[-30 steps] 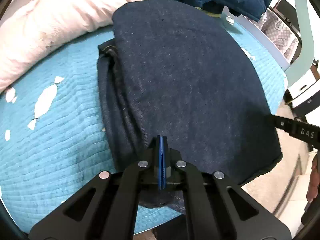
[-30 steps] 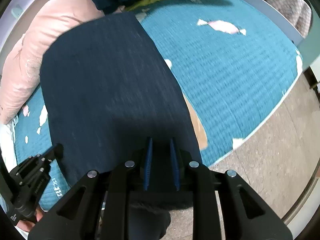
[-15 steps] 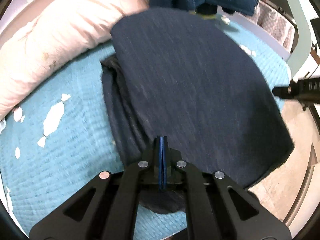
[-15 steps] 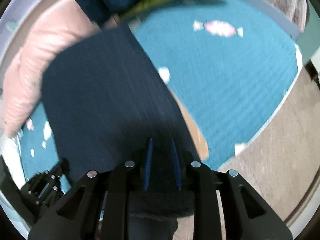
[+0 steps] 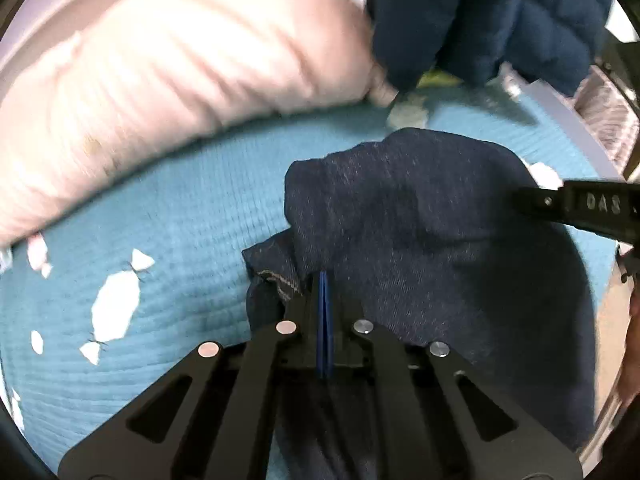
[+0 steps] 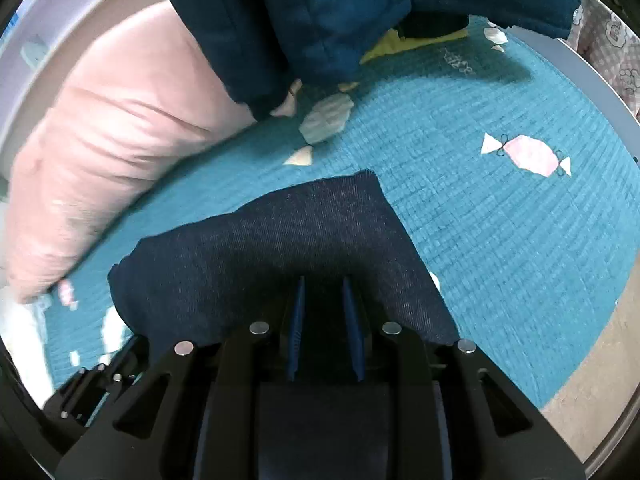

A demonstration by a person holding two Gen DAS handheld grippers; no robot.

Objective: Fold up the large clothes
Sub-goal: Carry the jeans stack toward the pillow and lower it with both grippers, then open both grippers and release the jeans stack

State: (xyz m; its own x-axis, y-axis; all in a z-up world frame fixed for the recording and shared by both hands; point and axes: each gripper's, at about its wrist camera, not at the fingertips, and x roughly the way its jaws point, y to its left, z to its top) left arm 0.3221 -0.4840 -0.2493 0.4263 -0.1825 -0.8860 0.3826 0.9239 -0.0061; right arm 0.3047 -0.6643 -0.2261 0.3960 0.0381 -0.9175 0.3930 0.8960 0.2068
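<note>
The left tool (image 5: 323, 280) has its blue pads pressed flat together on a fold of the dark denim garment (image 5: 432, 248), close to a stitched hem that shows just to its left. The right tool (image 6: 323, 288) has its pads a little apart with denim bunched between them, gripping the same garment (image 6: 280, 248). The cloth lies ahead of both tools, folded over on the teal quilt (image 6: 500, 240) of the bed, its far edge doubled toward them. Beyond it, to the left, lies a pink pillow (image 5: 180, 64); a dark blue padded jacket (image 6: 340, 12) lies farther ahead.
</note>
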